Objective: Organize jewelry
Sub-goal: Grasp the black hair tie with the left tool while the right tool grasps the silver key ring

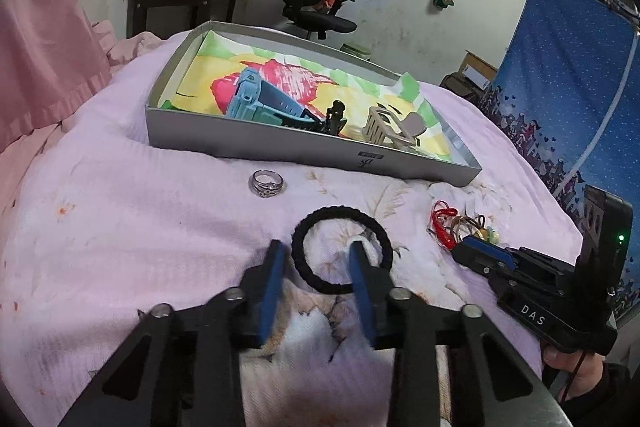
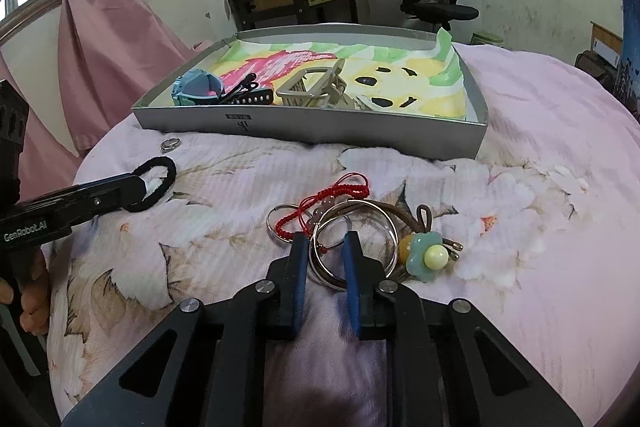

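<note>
On the bed, in front of the gray tray, the left tool stands narrow, 1 finger inside the black hair tie and 1 outside, bracketing its near-left arc; whether the pads already press I cannot tell. The tie looks soft and light, so any part of the loop should do, though it may sag. The right tool is nearly shut on thin metal rings tangled with a red cord bracelet and a flower charm. Those rings look stiff and slippery; gripping across the wire seems best, and the tangle may drag along. A silver ring lies apart.
</note>
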The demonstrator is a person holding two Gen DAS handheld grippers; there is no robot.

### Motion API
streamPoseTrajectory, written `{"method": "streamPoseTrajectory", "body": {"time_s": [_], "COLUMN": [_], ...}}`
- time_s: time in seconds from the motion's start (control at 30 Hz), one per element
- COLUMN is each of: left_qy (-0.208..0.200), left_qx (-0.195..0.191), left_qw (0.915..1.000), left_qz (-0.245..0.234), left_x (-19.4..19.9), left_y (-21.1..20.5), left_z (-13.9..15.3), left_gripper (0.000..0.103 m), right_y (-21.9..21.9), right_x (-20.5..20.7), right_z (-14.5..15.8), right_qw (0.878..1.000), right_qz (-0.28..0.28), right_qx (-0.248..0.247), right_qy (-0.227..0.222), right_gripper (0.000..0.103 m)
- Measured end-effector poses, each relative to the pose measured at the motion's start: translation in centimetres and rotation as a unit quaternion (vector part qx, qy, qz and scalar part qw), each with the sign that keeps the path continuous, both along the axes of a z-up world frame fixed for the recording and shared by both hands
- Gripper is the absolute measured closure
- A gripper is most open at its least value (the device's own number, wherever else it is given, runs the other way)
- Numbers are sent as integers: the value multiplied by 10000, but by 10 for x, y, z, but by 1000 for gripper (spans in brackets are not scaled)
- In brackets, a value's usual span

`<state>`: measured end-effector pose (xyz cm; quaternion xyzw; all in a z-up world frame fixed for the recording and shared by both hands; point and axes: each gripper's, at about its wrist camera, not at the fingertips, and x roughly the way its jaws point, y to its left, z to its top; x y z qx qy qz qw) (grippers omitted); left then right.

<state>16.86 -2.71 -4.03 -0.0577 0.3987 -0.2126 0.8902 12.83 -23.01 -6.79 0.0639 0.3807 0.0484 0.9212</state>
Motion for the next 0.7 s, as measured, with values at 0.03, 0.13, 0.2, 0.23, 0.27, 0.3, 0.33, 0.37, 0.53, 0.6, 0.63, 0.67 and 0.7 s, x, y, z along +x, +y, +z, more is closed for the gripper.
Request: {"method": "streamPoseTrajectory", "body": {"time_s": [0.03,0.13,0.2,0.23,0.27,0.3,0.33,0.37,0.53,0.6,0.63,0.67,0.7], "left_qy": [8,7,14,16,13,7,1,-8,-35,-69,-82,-87,-88], "left_qx": [8,48,23,-2,-14,-16,-12,-10,-38,-50,-55,-61,-57], "left_qw": [10000,10000,10000,10000,10000,10000,10000,10000,10000,10000,10000,9999,9999], "left_qz": [-13,-22,-4,1,2,1,1,2,-6,-7,-8,-18,-23], "left_x": [0,0,1,1,0,0,0,0,0,-1,-2,-2,-2], "left_y": [0,-2,-1,0,1,1,1,0,0,1,1,1,1], "left_z": [-1,-1,-1,-1,-1,-1,-1,-1,-1,0,0,0,0], "left_gripper": [81,92,95,95,95,95,95,95,97,97,97,97,97], "right_y": [0,1,1,1,0,-1,-2,-3,-3,-3,-4,-4,-5], "right_x": [1,0,-2,-3,-4,-5,-5,-6,-10,-11,-12,-12,-13], "right_z": [0,-1,1,1,2,2,2,3,5,7,8,8,9], "right_qw": [10000,10000,9999,9999,9999,9998,9997,9997,9995,9993,9992,9991,9989], "right_qz": [11,55,70,71,69,59,52,43,17,11,10,11,7], "right_qx": [4,16,53,76,108,132,162,188,204,199,204,221,254], "right_qy": [2,-16,-63,-82,-106,-127,-145,-161,-248,-313,-335,-358,-388], "right_gripper": [93,96,97,97,97,97,98,98,98,98,98,98,98]}}
